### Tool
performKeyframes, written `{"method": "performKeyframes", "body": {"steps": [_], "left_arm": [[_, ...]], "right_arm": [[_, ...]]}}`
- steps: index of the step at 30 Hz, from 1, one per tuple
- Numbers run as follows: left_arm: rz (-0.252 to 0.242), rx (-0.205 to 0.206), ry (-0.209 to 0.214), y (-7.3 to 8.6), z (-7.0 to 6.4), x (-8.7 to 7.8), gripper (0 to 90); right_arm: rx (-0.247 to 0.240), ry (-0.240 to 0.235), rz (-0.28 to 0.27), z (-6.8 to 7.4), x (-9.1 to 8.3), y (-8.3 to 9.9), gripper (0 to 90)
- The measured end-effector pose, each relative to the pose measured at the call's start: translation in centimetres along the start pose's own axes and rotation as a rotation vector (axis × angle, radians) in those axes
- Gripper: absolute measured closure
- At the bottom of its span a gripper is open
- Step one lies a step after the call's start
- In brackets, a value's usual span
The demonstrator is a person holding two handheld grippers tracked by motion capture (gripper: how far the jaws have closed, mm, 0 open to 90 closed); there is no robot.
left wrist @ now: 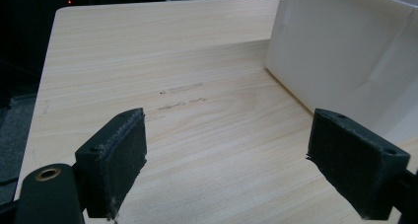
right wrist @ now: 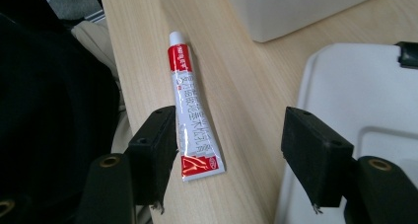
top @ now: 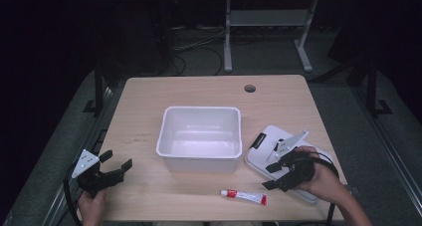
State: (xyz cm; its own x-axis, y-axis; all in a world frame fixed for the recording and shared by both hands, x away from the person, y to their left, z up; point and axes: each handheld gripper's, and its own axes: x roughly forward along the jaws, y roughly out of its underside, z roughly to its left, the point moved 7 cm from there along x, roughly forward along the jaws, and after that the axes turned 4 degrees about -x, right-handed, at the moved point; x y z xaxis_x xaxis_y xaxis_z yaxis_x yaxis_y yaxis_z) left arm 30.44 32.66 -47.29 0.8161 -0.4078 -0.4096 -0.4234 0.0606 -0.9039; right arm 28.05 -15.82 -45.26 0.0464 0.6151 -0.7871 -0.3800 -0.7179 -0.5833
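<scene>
Right claw [top: 276, 175]: jaws spread wide and holding nothing, hovering over the near edge of the white lid [top: 268, 154], pointed toward the tube [top: 244, 197] at about 8 o'clock from it.
Left claw [top: 115, 165]: also agape and empty, resting low at the bench's 8 o'clock corner, aimed at the bin's left wall.
Tube: a red-and-white ointment tube lying flat near the front edge of the bench [top: 149, 121], at 6 o'clock from the white bin [top: 199, 157], cap end toward the left, crimped end toward the right claw.
Bin: open-topped, nothing inside, mid-bench; lid lies just beside it at 4 o'clock.
Step in hand, as I judge it: reaching for the tube to drop it in the bin.
Doing it well: bring the jaws down astride the tube's middle, square across its length, and close gently; the body looks soft and will squash.
Watch for: the tube sits close to the bench edge, so a nudge could push it off.
Hard to make out: the tube's print is too small to read; the lid's far-right part is hidden under the hand.
</scene>
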Motion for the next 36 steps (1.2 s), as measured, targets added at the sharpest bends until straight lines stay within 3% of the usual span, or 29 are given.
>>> {"method": "performKeyframes", "body": {"steps": [18, 36], "left_arm": [[0.001, 0.002, -0.002, 0.0, 0.1, 0.0, 14.1], [0.002, 0.003, -0.005, 0.0, 0.2, -0.1, 14.1]], "right_arm": [[-0.067, -0.048, 0.045, 1.6, 3.3, -1.0, 36.0], [-0.1, -0.083, 0.076, 2.3, 5.9, -1.6, 37.0]]}}
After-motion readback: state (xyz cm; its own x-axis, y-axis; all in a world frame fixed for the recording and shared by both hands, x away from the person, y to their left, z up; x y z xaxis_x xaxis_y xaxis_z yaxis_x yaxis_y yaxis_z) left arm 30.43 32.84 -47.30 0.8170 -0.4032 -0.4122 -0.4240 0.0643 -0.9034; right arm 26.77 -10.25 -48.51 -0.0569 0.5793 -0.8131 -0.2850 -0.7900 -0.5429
